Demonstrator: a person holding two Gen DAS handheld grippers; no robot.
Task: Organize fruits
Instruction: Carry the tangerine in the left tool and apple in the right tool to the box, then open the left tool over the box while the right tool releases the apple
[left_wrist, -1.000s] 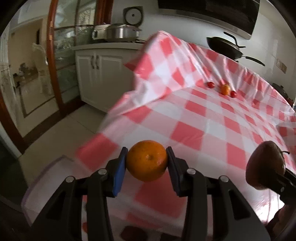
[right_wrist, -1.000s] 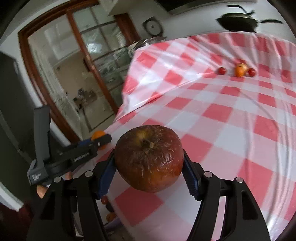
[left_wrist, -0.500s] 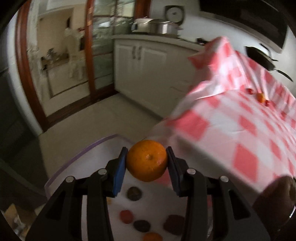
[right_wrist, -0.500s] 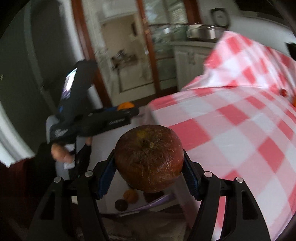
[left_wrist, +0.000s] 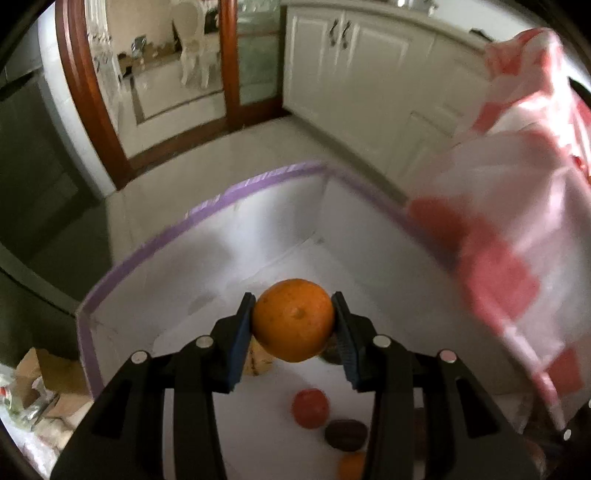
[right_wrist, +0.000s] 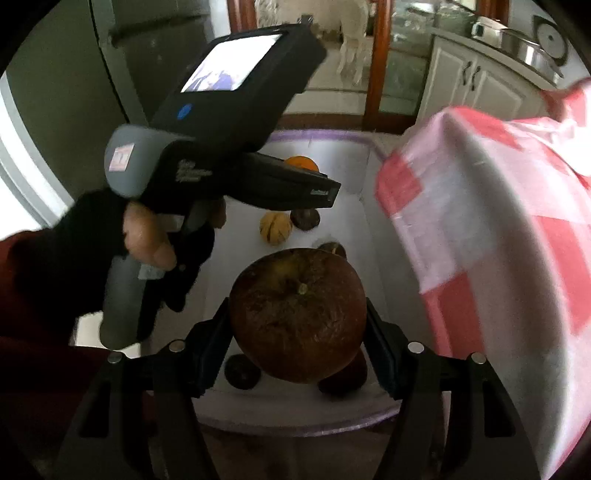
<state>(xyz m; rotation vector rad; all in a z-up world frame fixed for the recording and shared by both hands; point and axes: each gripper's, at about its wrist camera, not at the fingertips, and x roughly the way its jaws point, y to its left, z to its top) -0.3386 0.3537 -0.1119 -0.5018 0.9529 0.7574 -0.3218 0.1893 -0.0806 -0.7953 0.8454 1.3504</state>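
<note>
Left gripper (left_wrist: 293, 320) clamps an orange (left_wrist: 293, 319), right gripper (right_wrist: 297, 320) a wrinkled apple (right_wrist: 297, 320), above a purple-rimmed bin (left_wrist: 255, 180).

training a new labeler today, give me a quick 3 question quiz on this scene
1. True or false: the left hand-held gripper is shut on an orange.
2. What does the right hand-held gripper hold? A) a tomato B) a wrinkled brown apple C) nothing
3. Fill in: both fruits hang over a white bin with a ______ rim.

Key: 1. true. 2. B, the apple. 3. purple.
</note>
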